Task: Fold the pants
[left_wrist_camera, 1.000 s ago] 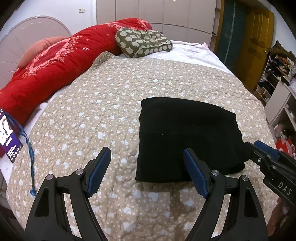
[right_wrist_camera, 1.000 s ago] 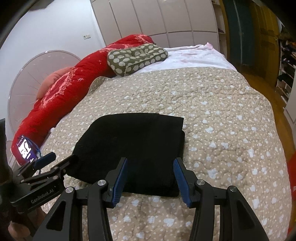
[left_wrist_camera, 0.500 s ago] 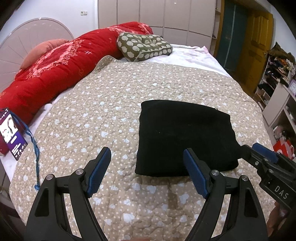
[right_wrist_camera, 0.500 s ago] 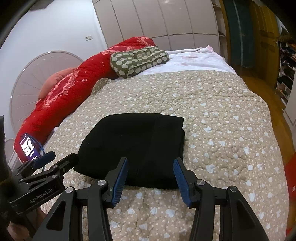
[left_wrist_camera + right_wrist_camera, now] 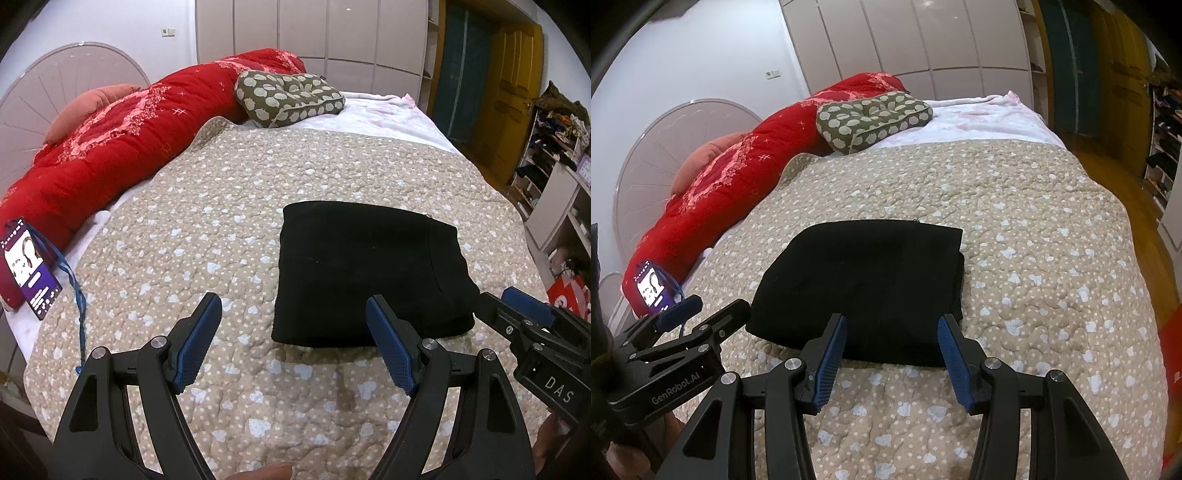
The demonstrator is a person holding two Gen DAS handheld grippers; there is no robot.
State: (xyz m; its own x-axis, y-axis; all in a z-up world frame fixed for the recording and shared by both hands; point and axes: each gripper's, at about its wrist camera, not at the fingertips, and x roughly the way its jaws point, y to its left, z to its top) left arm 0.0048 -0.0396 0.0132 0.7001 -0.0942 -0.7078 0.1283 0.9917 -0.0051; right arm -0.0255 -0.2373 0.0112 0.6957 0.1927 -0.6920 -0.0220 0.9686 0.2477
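The black pants (image 5: 369, 273) lie folded into a compact rectangle on the beige quilt (image 5: 192, 229); the right wrist view shows the same pants (image 5: 868, 280) straight ahead. My left gripper (image 5: 295, 314) hovers open above the quilt, just short of the pants' near left corner, nothing between its blue pads. My right gripper (image 5: 892, 326) is open too, held above the pants' near edge without touching them. The right gripper (image 5: 513, 310) shows at the right edge of the left wrist view. The left gripper (image 5: 701, 312) shows at the lower left of the right wrist view.
A long red duvet (image 5: 122, 144) lies rolled along the bed's left side, with a green patterned cushion (image 5: 288, 96) at the far end. A purple card on a blue lanyard (image 5: 31, 269) rests at the left edge. Shelves (image 5: 554, 177) and wooden floor flank the bed's right side.
Both grippers have drawn back slightly from the pants, which now sit a little farther ahead in both views. The pants themselves have not moved. Both stay open.
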